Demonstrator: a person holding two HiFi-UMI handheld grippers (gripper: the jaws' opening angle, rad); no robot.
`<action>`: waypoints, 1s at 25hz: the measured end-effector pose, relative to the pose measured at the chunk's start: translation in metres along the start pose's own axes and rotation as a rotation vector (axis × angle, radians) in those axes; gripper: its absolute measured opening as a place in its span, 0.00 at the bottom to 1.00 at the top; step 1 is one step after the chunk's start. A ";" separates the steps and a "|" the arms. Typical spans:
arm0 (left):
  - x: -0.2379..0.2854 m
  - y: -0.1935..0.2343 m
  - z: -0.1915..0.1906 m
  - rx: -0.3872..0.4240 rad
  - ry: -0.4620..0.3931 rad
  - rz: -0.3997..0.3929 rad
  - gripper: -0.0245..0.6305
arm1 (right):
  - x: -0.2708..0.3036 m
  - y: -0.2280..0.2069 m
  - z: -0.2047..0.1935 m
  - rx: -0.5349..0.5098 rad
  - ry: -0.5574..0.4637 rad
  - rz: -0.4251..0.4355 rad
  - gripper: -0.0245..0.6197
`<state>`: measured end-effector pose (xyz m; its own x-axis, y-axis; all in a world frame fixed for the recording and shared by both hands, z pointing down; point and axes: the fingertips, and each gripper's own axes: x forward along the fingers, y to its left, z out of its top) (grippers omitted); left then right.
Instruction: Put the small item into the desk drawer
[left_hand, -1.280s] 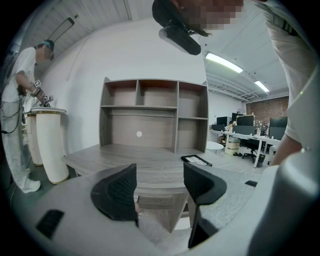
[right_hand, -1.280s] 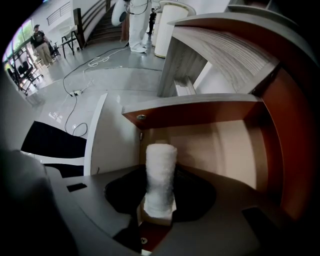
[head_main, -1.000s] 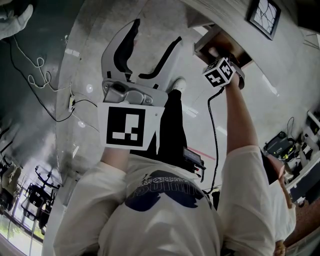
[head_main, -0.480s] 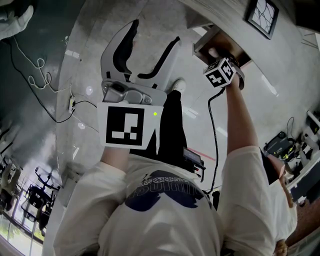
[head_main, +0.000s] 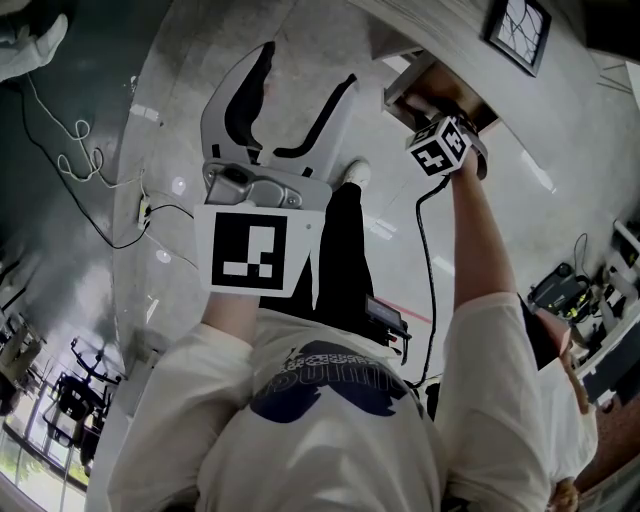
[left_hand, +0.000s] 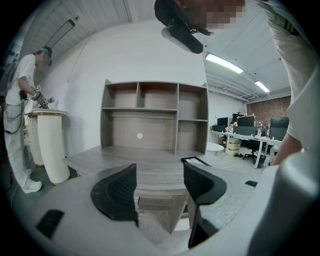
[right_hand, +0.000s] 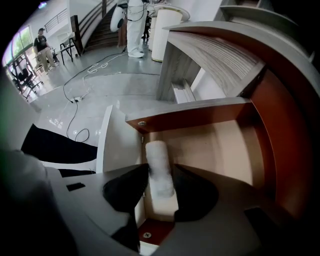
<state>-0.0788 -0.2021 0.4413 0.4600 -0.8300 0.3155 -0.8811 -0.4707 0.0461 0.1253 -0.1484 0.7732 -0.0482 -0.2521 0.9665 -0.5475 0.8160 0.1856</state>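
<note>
The small item (right_hand: 158, 162), a white fuzzy cylinder, lies inside the open desk drawer (right_hand: 220, 145) near its left wall. My right gripper (right_hand: 159, 186) reaches into the drawer with the item between its jaws. The jaws are opening and a thin gap shows beside the right pad. The head view shows the right gripper (head_main: 432, 118) at the drawer (head_main: 470, 95), with its jaws hidden behind the marker cube. Held up above the floor, away from the drawer, my left gripper (head_main: 305, 70) is open and empty. In its own view the left gripper (left_hand: 159, 175) faces the desk.
A wooden desk with a shelf unit (left_hand: 150, 120) stands ahead of the left gripper. A white fluted column (left_hand: 50, 145) and a person (left_hand: 20, 125) are at its left. Cables (head_main: 70, 140) lie on the glossy floor. A framed black tray (head_main: 520, 30) rests on the desk top.
Both grippers stay almost where they were; the view has shifted slightly.
</note>
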 end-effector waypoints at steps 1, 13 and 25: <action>0.000 0.000 0.001 0.000 -0.001 0.000 0.46 | 0.000 -0.001 0.000 0.000 -0.001 -0.001 0.28; -0.003 -0.005 0.009 0.003 -0.014 -0.002 0.46 | -0.016 -0.003 0.007 0.024 -0.051 -0.012 0.28; -0.002 -0.019 0.042 0.027 -0.060 -0.029 0.46 | -0.081 -0.027 0.027 0.213 -0.235 -0.120 0.28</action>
<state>-0.0585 -0.2047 0.3999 0.4915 -0.8321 0.2571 -0.8646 -0.5017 0.0289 0.1219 -0.1643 0.6856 -0.1507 -0.4727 0.8683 -0.7218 0.6527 0.2301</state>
